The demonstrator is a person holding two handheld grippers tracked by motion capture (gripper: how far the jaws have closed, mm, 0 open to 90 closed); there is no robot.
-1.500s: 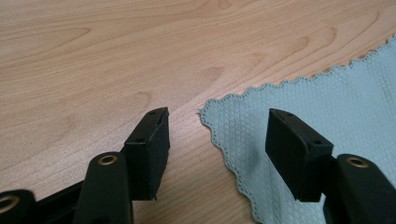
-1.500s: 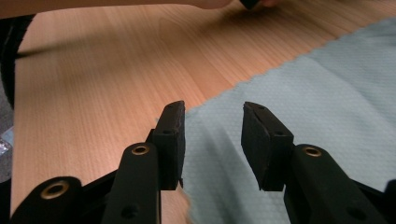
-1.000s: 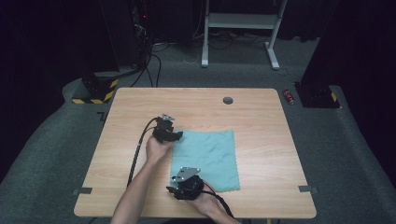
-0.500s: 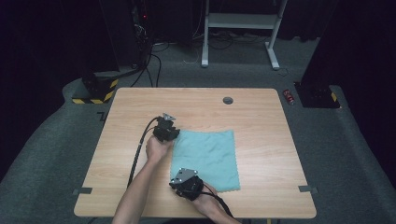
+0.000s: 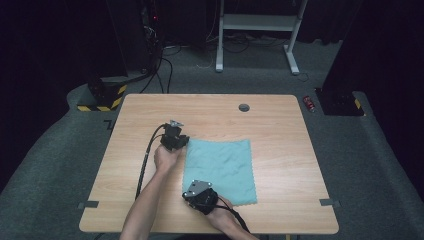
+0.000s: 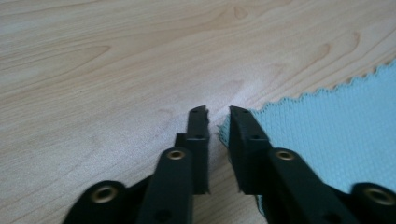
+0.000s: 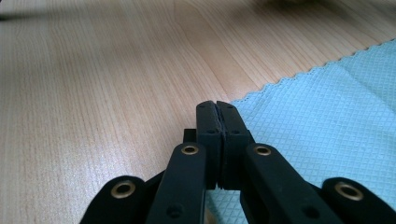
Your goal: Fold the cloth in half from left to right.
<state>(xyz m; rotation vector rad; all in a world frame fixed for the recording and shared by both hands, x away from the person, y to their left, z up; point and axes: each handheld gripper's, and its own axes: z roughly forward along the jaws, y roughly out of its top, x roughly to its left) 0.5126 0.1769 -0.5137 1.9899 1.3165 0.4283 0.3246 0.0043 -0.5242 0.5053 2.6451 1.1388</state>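
Observation:
A light teal cloth (image 5: pixel 222 167) lies flat on the wooden table (image 5: pixel 280 130). My left gripper (image 5: pixel 176 141) is at the cloth's far left corner. In the left gripper view its jaws (image 6: pixel 218 112) stand a little apart after closing in. The cloth's corner (image 6: pixel 327 135) lies against the inner side of the right-hand jaw, and bare wood shows in the gap. My right gripper (image 5: pixel 196 196) sits at the near left corner. In the right gripper view its jaws (image 7: pixel 217 105) have just closed pad to pad on the cloth's edge (image 7: pixel 327 121).
A round cable hole (image 5: pixel 244 107) sits near the table's far edge. Beyond the table stand a white frame (image 5: pixel 260 22), dark cabinets and a yellow-black striped base (image 5: pixel 100 102). A small red thing (image 5: pixel 310 103) lies on the floor at the right.
Both hands stay at the cloth's left corners, with only slight shifts. The cloth lies as before.

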